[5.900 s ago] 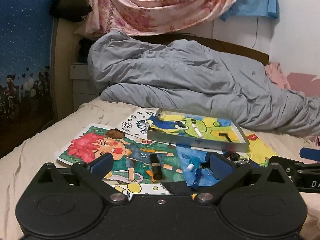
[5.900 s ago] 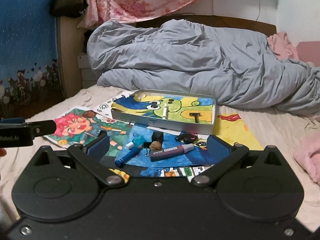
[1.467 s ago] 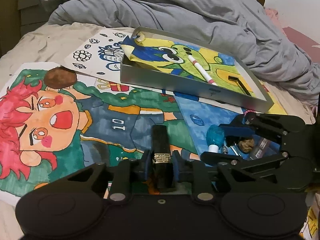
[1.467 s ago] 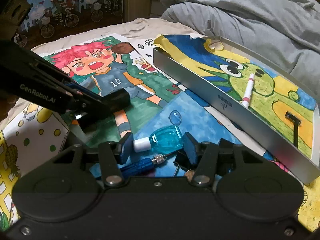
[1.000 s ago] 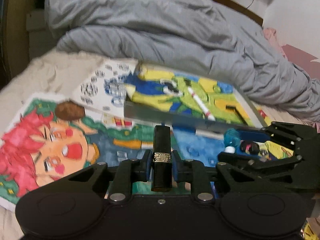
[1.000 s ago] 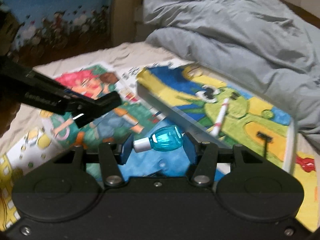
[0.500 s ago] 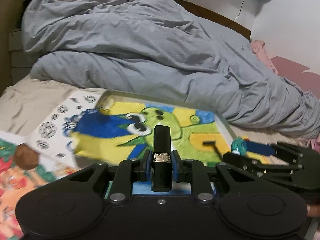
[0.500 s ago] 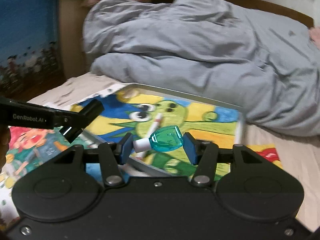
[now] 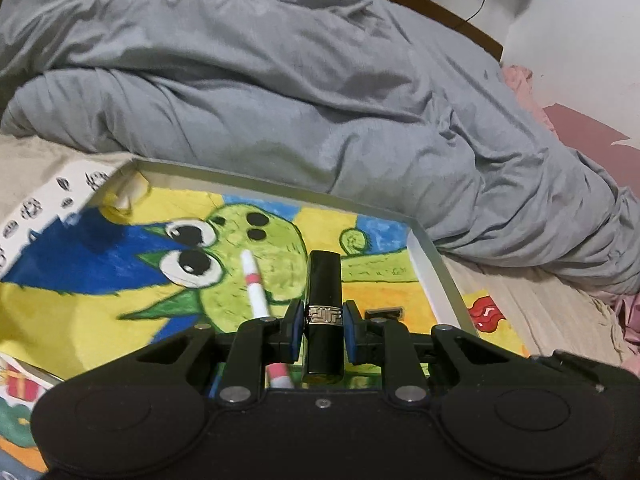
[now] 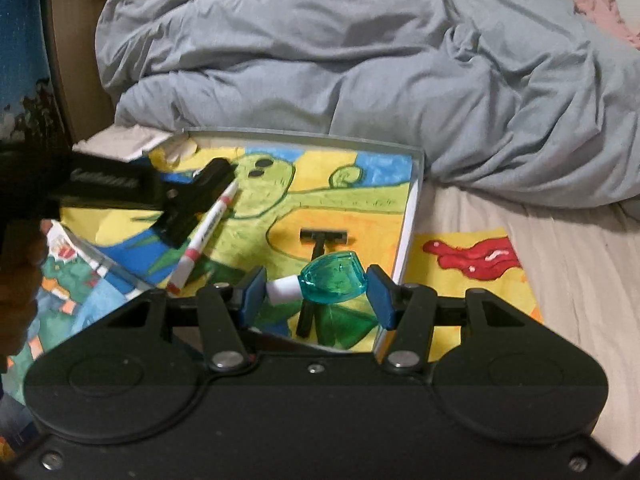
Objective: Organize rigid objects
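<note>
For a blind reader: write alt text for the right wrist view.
The right hand-held gripper holds a small teal bottle with a white neck over a metal tray lined with a green cartoon drawing. In the tray lie a white-and-red marker and a black razor; the left hand-held gripper reaches in beside a grey duvet.

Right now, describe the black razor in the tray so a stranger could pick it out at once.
Find the grey duvet heaped on the bed; the shallow metal tray lies just in front of it, lined with a green dragon drawing. The black razor lies on the orange patch near the tray's right wall: T-shaped and all black, unlike the white, red-banded marker left of it.
</note>
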The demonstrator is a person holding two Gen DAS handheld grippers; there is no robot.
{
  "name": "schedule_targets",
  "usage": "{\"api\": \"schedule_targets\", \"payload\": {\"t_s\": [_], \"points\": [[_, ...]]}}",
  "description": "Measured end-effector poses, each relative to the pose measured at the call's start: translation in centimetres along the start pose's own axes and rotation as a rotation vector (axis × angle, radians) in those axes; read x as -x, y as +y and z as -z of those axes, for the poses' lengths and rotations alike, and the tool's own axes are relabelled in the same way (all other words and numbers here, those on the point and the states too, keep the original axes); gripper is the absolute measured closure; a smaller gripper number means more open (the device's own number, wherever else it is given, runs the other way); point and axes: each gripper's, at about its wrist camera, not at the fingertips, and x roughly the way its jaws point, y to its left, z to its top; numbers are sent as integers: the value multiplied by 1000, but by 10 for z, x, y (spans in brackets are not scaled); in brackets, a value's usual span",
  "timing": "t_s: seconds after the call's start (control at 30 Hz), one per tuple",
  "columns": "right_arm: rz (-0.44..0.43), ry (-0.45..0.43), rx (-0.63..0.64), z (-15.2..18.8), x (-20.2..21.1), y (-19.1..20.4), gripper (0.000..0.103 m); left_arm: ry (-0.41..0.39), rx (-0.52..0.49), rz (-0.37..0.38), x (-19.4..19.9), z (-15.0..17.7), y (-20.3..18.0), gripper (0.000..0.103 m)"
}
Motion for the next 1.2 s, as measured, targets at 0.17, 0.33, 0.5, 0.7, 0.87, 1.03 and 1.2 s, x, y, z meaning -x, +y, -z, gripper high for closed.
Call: {"api": "schedule_targets", "payload": {"t_s": [0.17,0.33,0.5,0.7,0.87,1.03,1.2], "points": [[3,36,8,3,-5,1,57,42,-3,-2,-10,8,-6,81],[1,40,-2,3,-15,2,57,92,-10,-7,-19,15,-7,81],[-4,38,-17,3,-16,1,57,110,-16,-4,-22,18,-10,81],[-8,35,-30,2,-13,0,52,116,3,-37,-17,20,-10,79],[-14,4,-47,-4,2,0,35,69,26,-41,5,12,-10,67],[-17,-49,-44,-12,28,2,25,-11,41,-63,42,1,-9,58],[-46,-116,-37,-18,61,13,15,-130,24,-126,94,0,-13,38]]}}
